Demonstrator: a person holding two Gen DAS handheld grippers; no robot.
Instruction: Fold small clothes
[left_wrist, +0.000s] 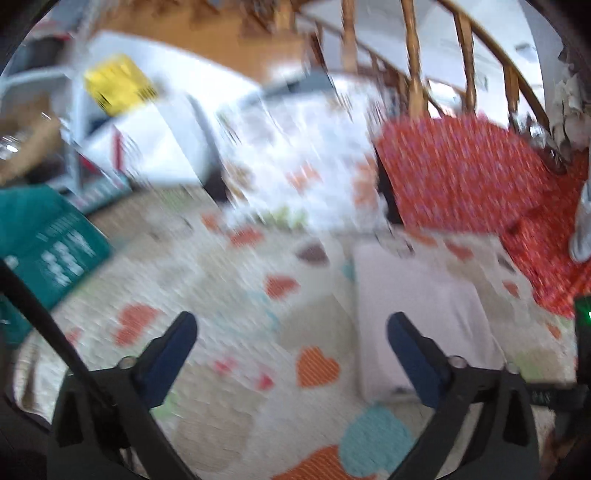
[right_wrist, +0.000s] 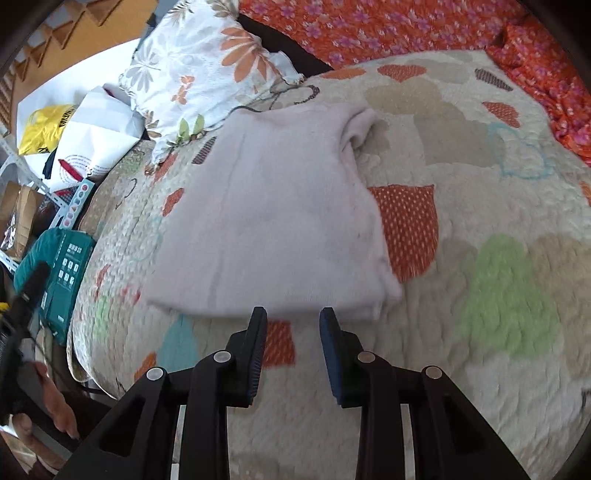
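Both tongs, left tongs (left_wrist: 291, 332) wide and right tongs (right_wrist: 293, 317) narrowly parted, are hanging empty; the garment (right_wrist: 273, 221) is lying folded mid-bed (right_wrist: 498, 369), probably needing a final fold.

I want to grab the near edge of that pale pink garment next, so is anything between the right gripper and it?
Nothing visible. The right gripper hovers with jaws apart just short of the garment, and only bare quilt lies between them.
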